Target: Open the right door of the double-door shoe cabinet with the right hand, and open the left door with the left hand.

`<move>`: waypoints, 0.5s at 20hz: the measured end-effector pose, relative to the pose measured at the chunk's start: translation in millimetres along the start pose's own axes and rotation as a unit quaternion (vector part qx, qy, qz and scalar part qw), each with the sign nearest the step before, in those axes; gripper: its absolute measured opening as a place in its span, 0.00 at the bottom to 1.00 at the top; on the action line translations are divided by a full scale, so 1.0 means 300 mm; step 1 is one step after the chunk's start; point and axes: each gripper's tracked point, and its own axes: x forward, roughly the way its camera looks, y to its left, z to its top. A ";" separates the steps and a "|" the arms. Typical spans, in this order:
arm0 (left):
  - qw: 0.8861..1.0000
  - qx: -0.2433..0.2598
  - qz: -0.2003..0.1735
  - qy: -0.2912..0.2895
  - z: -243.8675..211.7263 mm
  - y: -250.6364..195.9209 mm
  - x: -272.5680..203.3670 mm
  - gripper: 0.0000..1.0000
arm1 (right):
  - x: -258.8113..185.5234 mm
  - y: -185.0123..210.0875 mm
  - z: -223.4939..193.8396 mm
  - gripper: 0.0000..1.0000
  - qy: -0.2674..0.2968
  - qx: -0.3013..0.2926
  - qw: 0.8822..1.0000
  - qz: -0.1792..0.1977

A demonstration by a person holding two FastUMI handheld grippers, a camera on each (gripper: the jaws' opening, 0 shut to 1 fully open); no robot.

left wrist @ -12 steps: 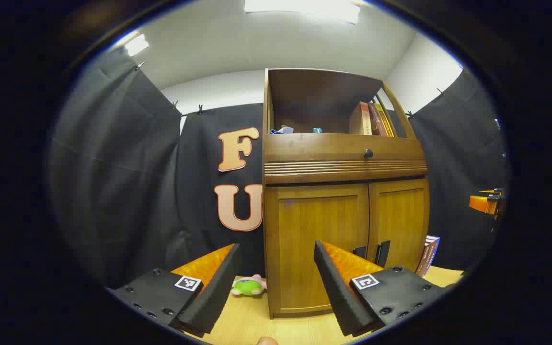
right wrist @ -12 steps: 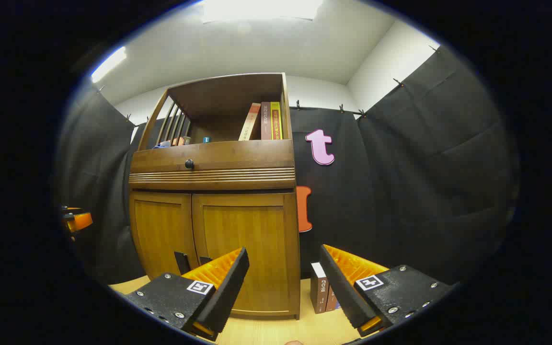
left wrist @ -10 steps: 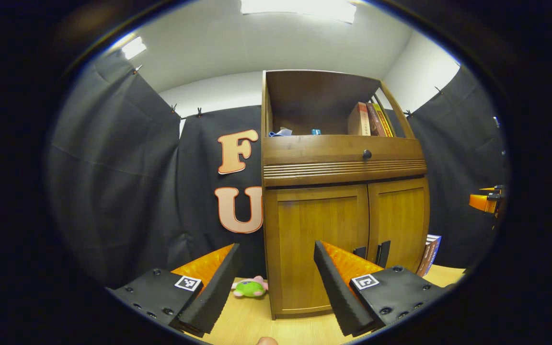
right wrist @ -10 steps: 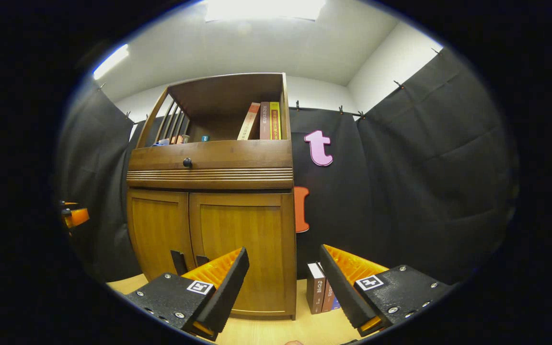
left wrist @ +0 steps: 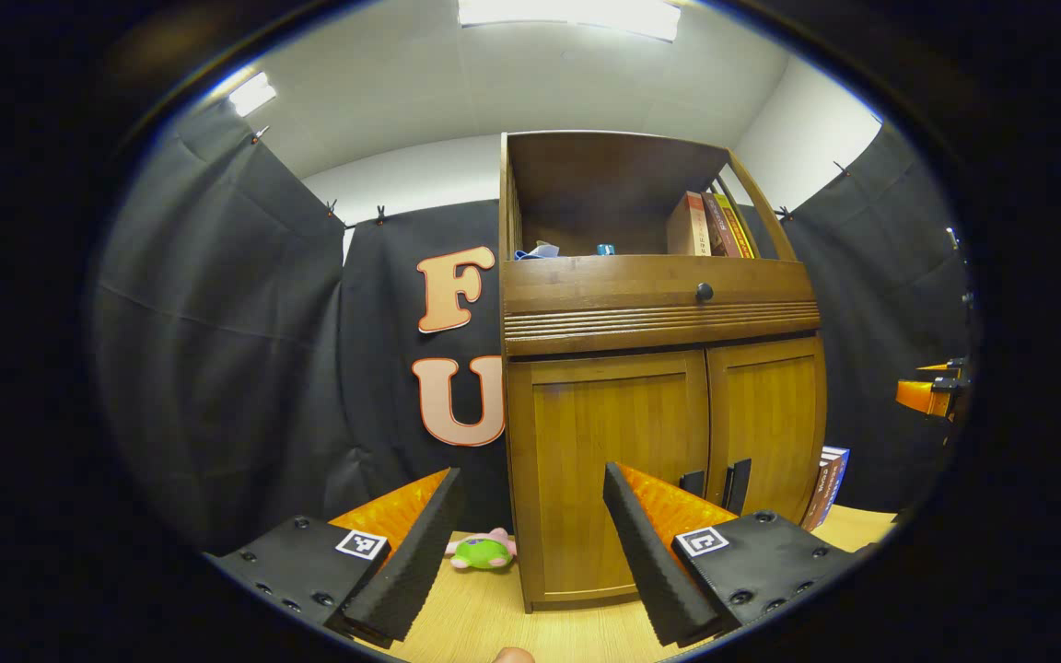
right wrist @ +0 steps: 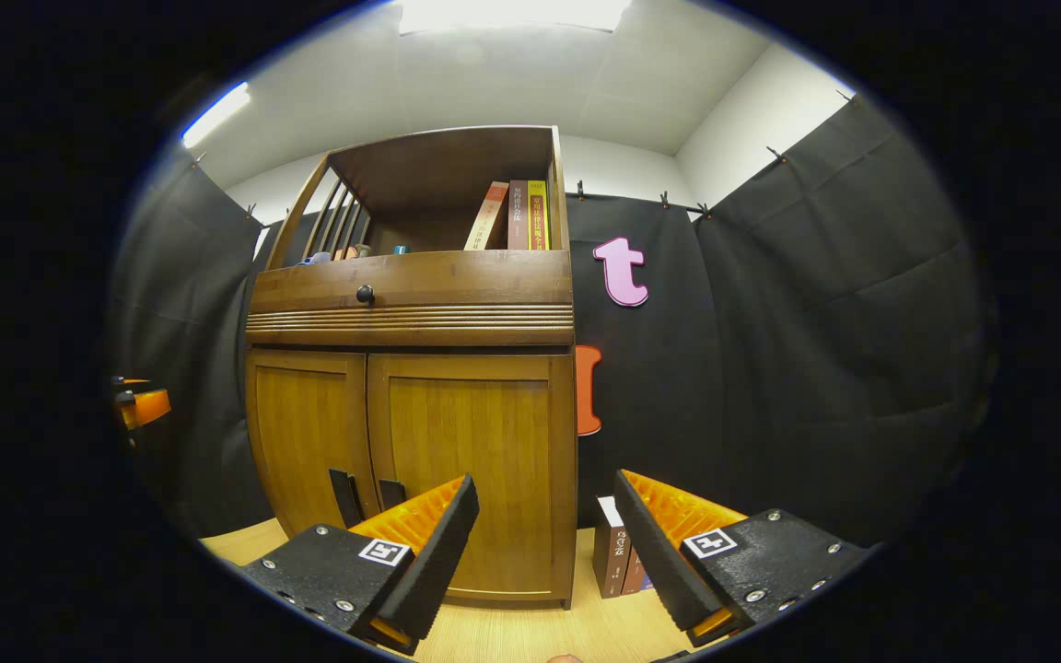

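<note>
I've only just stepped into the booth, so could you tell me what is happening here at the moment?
A person holds two tongs in front of a wooden shoe cabinet on a table. Both doors, the left door and the right door, are shut. The left tongs and the right tongs are open and apart from the dark handles; nothing is gripped yet.

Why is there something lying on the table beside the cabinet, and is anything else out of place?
A small green plush toy lies loose on the table left of the cabinet. One book on the top shelf leans. Both doors are shut.
</note>
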 end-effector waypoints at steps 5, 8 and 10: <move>1.000 -0.003 -0.005 0.002 -0.005 -0.001 -0.001 0.99 | 0.011 0.013 -0.013 0.92 0.003 -0.003 1.000 0.001; 1.000 0.001 -0.003 0.000 -0.002 -0.002 -0.005 0.98 | 0.022 0.035 -0.031 0.93 0.005 -0.003 1.000 0.004; 1.000 0.002 -0.007 -0.001 -0.001 -0.006 -0.009 0.98 | 0.034 0.056 -0.051 0.93 0.008 0.003 1.000 0.006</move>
